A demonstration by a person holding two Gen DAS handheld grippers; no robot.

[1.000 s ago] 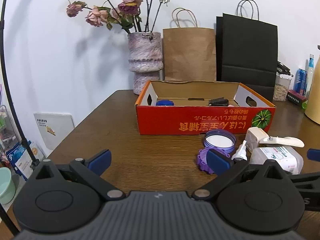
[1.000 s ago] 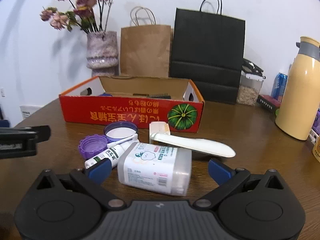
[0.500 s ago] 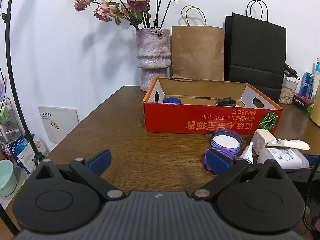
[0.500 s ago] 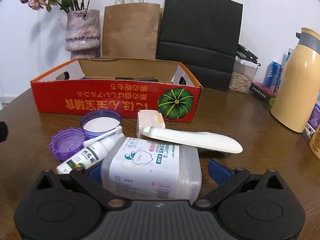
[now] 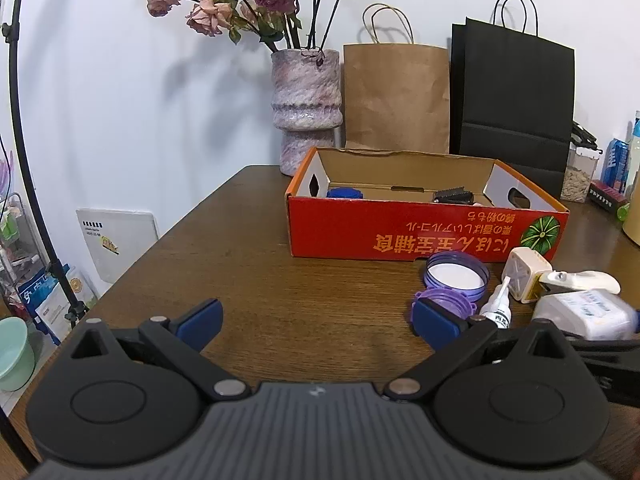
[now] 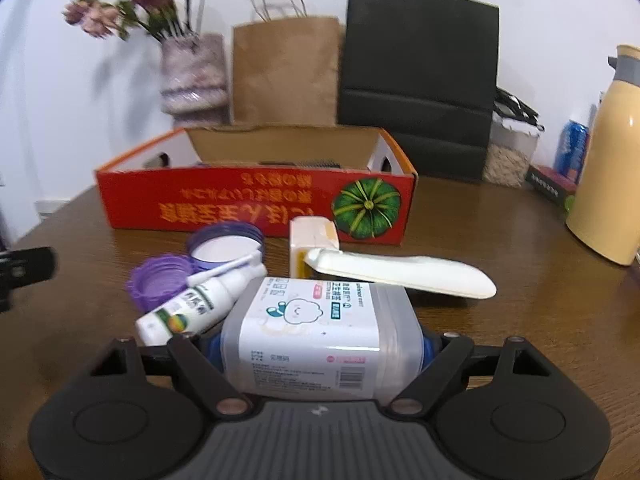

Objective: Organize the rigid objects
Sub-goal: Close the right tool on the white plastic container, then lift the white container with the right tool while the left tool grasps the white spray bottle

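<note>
right gripper (image 6: 320, 346) jaws just been closing, pads now snug on both sides of the cotton-swab box (image 6: 318, 332) | left gripper (image 5: 316, 320) wide open, holding nothing | spray bottle (image 6: 200, 306), two purple lids, lint roller (image 6: 384, 268) waiting on table | red box (image 6: 256, 204) holds only a couple items (long way to go)

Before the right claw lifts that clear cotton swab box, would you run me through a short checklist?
1. Right claw around the cotton swab box: ok; its jaws have just been closing, with a pad at each side.
2. Firm grip: cannot tell; contact faces are hidden.
3. White scraper clear of the swab box: cannot tell; it lies close behind.
4. Spray bottle clear: not ok; it lies against the box's left corner.
5. Red carton has room: ok, mostly bare inside.
6. Left claw out of the way: ok, open, holding nothing.
</note>
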